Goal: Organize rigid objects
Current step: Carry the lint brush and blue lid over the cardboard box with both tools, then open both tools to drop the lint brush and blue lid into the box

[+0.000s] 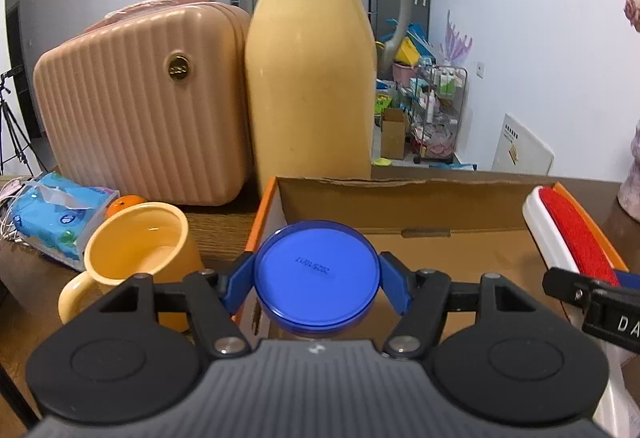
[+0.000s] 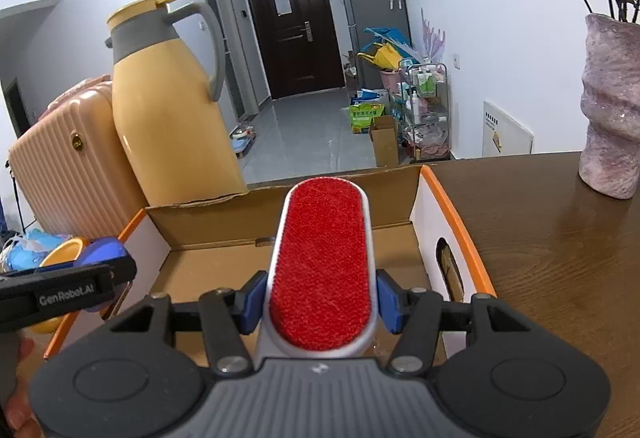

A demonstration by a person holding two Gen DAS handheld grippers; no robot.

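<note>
My left gripper [image 1: 316,278] is shut on a jar with a round blue lid [image 1: 317,272], held over the left part of an open cardboard box [image 1: 440,197] with orange edges. My right gripper [image 2: 320,302] is shut on a red lint brush [image 2: 320,262] with a white-grey frame, held over the middle of the same box [image 2: 208,213]. The brush also shows at the right in the left wrist view [image 1: 576,234]. The left gripper and blue lid [image 2: 102,250] show at the left in the right wrist view.
A yellow thermos jug [image 1: 308,77] and a pink ribbed case [image 1: 144,101] stand behind the box. A yellow mug [image 1: 136,258], an orange [image 1: 122,205] and a blue tissue pack [image 1: 56,213] lie left of it. A pink vase [image 2: 612,105] stands on the wooden table [image 2: 560,238] at right.
</note>
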